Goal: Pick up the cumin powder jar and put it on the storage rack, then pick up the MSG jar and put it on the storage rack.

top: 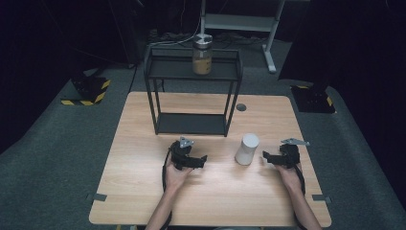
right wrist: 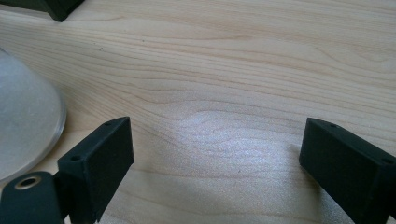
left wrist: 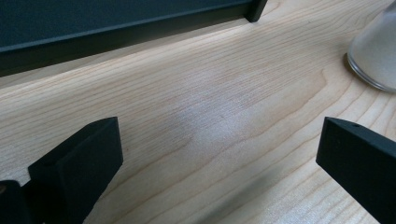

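A white jar stands upright on the wooden table, between my two grippers. My left gripper rests on the table to the jar's left, jaws wide apart over bare wood; the left gripper view has the jar's base at its upper right. My right gripper lies just right of the jar, jaws pointing toward it, open and holding nothing. In the right gripper view the jar fills the left edge, outside the left jaw.
A black two-tier metal rack stands at the back middle of the table; a glass jar with yellowish contents sits on its top shelf. A round dark grommet lies right of the rack. Grey carpet surrounds the table.
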A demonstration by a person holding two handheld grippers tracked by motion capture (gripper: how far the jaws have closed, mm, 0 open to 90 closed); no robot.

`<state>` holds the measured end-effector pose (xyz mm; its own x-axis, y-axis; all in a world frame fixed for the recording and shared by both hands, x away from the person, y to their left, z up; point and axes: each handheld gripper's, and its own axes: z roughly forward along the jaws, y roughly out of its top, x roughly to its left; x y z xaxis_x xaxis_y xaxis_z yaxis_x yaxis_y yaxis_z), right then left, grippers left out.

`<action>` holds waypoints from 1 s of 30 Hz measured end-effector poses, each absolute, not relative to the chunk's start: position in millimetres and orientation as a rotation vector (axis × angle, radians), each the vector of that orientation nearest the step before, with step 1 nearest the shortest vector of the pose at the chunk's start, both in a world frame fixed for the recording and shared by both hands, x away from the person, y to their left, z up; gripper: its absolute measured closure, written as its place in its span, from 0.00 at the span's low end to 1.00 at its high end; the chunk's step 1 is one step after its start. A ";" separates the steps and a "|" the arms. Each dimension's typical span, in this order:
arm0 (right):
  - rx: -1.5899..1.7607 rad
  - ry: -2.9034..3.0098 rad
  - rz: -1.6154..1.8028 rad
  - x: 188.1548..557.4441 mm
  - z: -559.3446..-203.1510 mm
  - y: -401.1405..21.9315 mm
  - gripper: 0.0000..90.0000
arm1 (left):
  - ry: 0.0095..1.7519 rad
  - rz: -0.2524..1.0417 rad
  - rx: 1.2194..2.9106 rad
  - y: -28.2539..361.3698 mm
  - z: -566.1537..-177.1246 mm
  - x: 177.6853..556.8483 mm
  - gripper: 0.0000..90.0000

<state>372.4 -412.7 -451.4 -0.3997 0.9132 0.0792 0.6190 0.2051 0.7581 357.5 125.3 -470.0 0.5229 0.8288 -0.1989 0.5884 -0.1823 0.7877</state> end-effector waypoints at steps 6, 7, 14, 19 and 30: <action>1.426 2.100 1.028 372.3 -451.1 -411.6 0.11 | 1.185 0.311 1.886 127.4 -469.2 362.6 0.01; 1.426 2.100 1.028 372.3 -451.1 -411.6 0.11 | 1.185 0.311 1.886 127.4 -469.2 362.6 0.01; 1.426 2.100 1.026 372.2 -451.0 -411.1 0.11 | 1.204 0.274 1.871 130.9 -469.9 366.1 0.01; 1.425 2.100 1.025 372.2 -451.0 -411.0 0.11 | 1.205 0.269 1.870 131.8 -469.9 366.5 0.01; 1.409 2.108 0.998 372.2 -450.1 -406.8 0.10 | 1.203 0.267 1.867 132.7 -470.4 366.7 0.01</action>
